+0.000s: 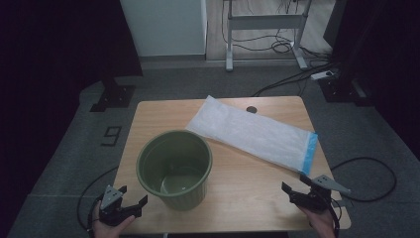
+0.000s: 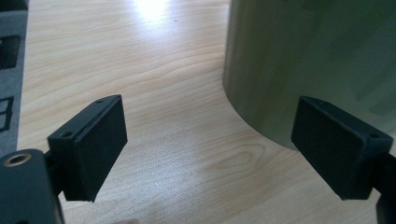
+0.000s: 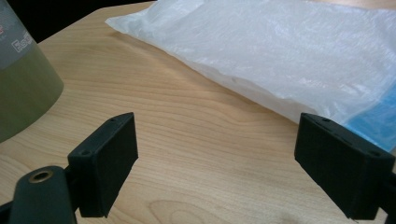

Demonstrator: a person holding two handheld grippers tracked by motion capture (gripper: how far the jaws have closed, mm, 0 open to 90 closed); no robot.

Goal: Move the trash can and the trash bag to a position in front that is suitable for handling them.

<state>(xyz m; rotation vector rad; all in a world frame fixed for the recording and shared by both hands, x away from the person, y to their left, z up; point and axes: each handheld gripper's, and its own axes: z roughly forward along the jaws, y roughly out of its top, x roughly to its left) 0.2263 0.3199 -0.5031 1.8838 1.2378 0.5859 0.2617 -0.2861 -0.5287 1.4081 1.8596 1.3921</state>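
Holding left gripper [image 1: 130, 198] and right gripper [image 1: 297, 184] apart, empty; risking tipping green bin [image 1: 174, 168] or snagging thin bag [image 1: 252, 133] on approach.

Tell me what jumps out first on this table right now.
The green bucket stands upright and empty near the table's front left. Behind it a flat white plastic bag with a blue end strip lies diagonally toward the right. The left gripper and right gripper wait open at the front corners.
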